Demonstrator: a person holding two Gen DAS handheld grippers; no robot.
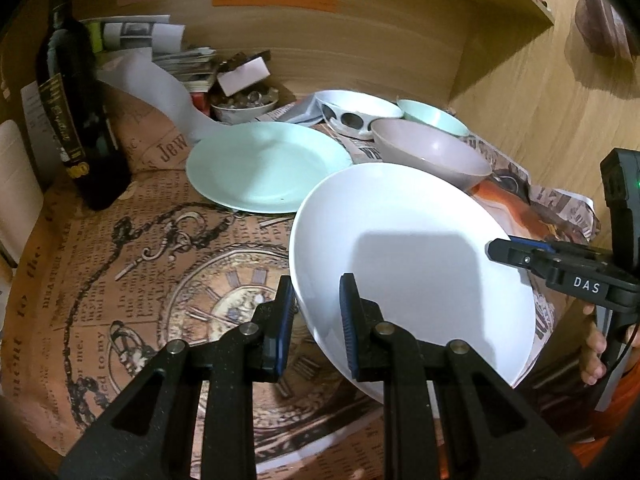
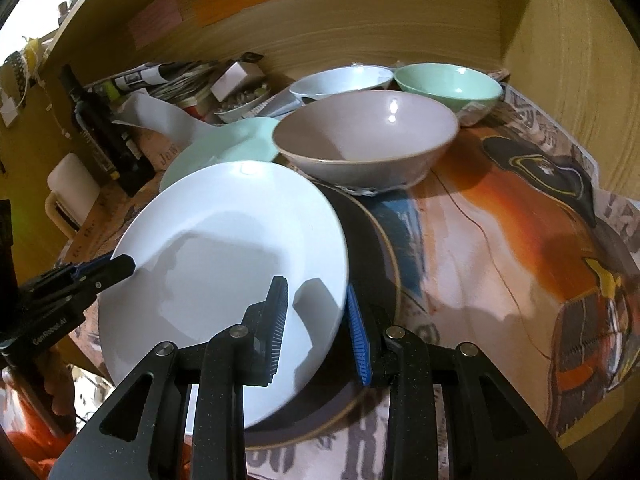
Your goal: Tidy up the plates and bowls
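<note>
The white plate [image 1: 404, 248] is a round, glossy, shallow dish with a plain smooth rim and no pattern. It is being held tilted above the tabletop [image 1: 120, 264], which is covered with printed paper showing clock and newspaper motifs. The left gripper [image 1: 316, 312] is clamping the plate's near-left rim, one pad above and one below the edge. The right gripper [image 2: 316, 320] is clamping the opposite rim in the same manner, its blue ribbed pads bearing on both faces of the edge. Both grippers are therefore closed on the plate.

In the right wrist view, the plate is sitting partly over a dark plate [image 2: 372, 248] with a thin pale rim, which is lying flat on the paper. Whether the two are touching cannot be told.

A mint-green plate [image 1: 264, 166] is lying flat just behind the white plate. A greyish-pink bowl [image 2: 368, 140] is standing upright behind the white plate. Farther back, a white bowl with dark oval markings [image 1: 356, 114] and a mint-green bowl [image 2: 448, 84] are standing side by side near the wooden back panel [image 1: 360, 40]. A dark bottle [image 1: 80, 120] is standing at the left.
</note>
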